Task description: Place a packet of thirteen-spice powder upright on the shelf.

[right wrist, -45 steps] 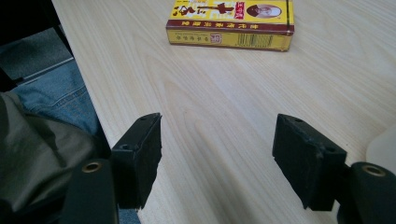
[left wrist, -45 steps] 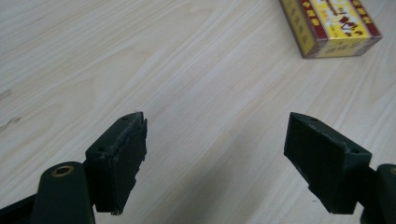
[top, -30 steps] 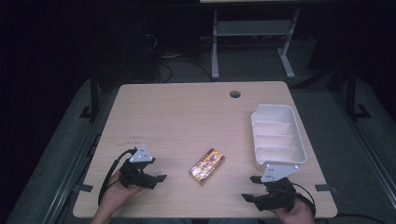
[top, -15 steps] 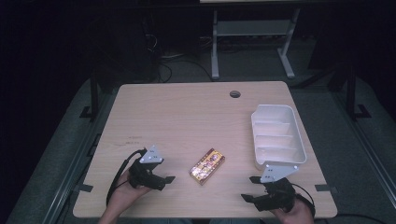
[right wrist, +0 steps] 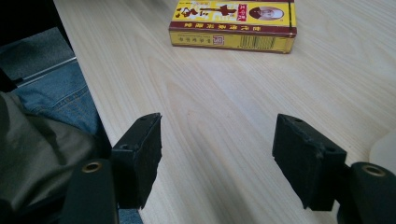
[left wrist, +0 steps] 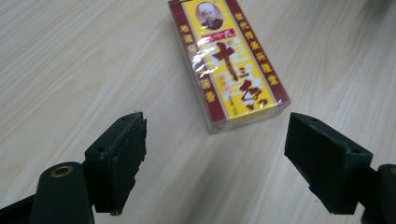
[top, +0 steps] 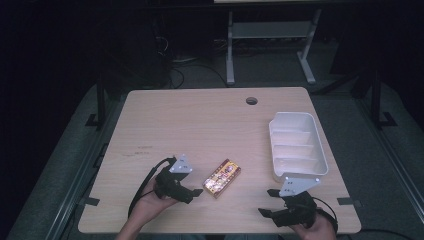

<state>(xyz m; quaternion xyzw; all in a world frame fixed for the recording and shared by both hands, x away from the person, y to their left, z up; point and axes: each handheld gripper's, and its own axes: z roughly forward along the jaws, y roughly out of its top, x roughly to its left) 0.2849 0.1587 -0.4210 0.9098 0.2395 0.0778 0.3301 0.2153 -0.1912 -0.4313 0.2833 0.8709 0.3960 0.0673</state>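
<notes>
The yellow and red box (top: 222, 178) is lying flat on the counter (top: 200, 125) near its near edge; the left gripper (top: 192, 192) is sitting just left of it, fingers (left wrist: 116, 161) spread wide, gripping nothing. The right gripper (top: 267, 202) is resting at the near right, fingers (right wrist: 306, 156) likewise apart; the white tray (top: 320, 150) is standing just beyond it.

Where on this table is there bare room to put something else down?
The far half of the table is bare, from the cable hole across to the left edge. The strip between the box and the white tray is also free. The near edge is crowded: left gripper beside the box, right gripper below the tray.
</notes>
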